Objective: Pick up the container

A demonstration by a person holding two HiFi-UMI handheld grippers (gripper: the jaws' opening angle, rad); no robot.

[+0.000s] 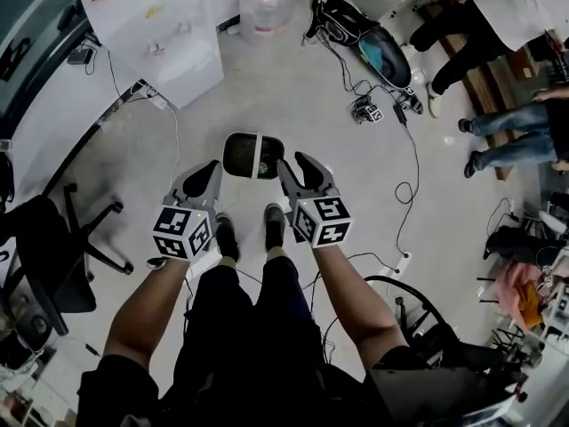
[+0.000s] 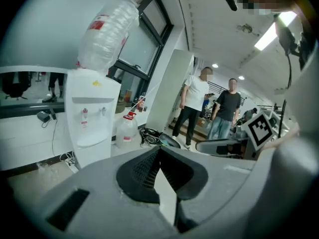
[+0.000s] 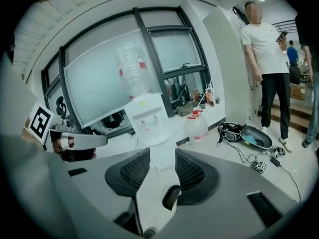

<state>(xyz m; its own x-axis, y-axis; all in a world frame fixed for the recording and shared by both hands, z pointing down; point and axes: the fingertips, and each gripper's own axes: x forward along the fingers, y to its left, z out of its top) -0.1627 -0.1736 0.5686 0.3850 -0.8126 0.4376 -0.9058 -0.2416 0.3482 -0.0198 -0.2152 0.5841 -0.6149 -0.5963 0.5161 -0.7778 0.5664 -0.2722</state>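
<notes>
The container (image 1: 253,156) stands on the floor (image 1: 293,96) ahead of the person's shoes (image 1: 274,225), between the left tool (image 1: 204,178) and right tool (image 1: 302,172), with a water dispenser (image 1: 156,34) and jug (image 1: 267,3) farther ahead, left, a bag (image 1: 369,47) ahead, right, and an office chair (image 1: 53,256) far left.

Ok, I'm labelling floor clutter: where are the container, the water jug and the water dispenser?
container (image 1: 241,156): head view, on its dark inside.
water jug (image 1: 265,14): head view, on its clear body.
water dispenser (image 2: 92,103): left gripper view, on its white front panel.
</notes>
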